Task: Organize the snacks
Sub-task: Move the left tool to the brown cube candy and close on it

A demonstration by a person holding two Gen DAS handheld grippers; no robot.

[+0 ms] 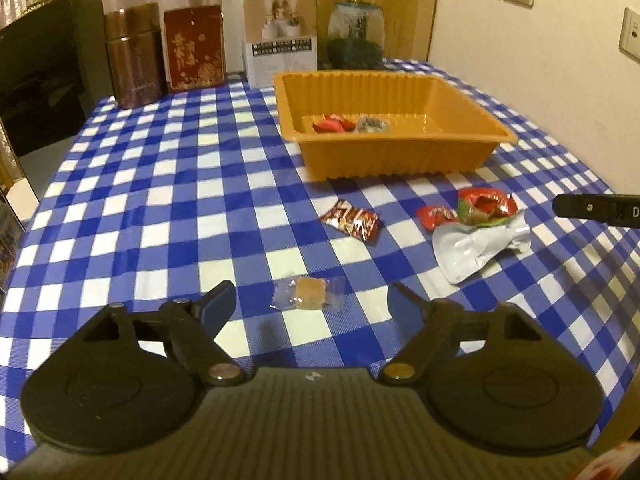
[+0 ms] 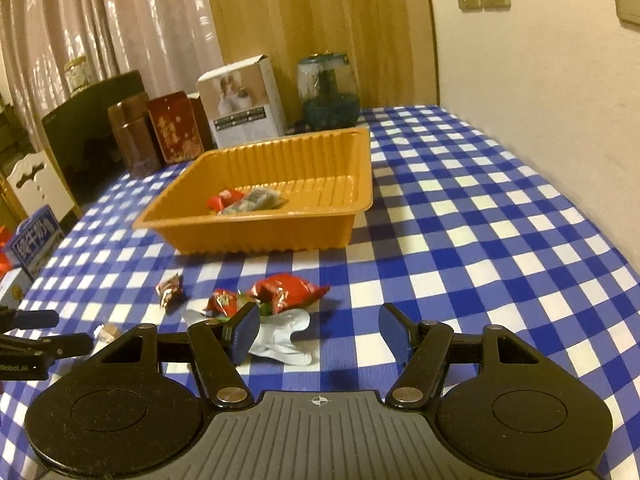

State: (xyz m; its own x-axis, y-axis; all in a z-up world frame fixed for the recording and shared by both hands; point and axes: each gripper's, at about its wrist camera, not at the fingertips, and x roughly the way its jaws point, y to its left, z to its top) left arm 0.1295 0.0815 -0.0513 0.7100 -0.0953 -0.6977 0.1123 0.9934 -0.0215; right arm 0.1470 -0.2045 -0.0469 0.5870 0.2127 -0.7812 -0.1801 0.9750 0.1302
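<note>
An orange tray (image 1: 400, 162) stands on the checked tablecloth and holds a red snack (image 1: 333, 123) and a grey one (image 1: 373, 123). In front of it lie a red-brown packet (image 1: 351, 221), a small red packet (image 1: 436, 215), a red-green packet (image 1: 485, 205) on a white wrapper (image 1: 476, 246), and a clear-wrapped brown candy (image 1: 309, 298). My left gripper (image 1: 311, 300) is open, the candy lying between its fingertips. My right gripper (image 2: 318, 330) is open and empty just behind the white wrapper (image 2: 282, 338) and red packets (image 2: 286, 290); the tray (image 2: 264, 236) is beyond.
At the table's back stand a brown canister (image 1: 134, 56), a red tin (image 1: 194, 48), a white box (image 1: 280, 32) and a glass jar (image 1: 355, 36). A wall with sockets runs along the right. A blue carton (image 2: 34, 240) sits at the left edge.
</note>
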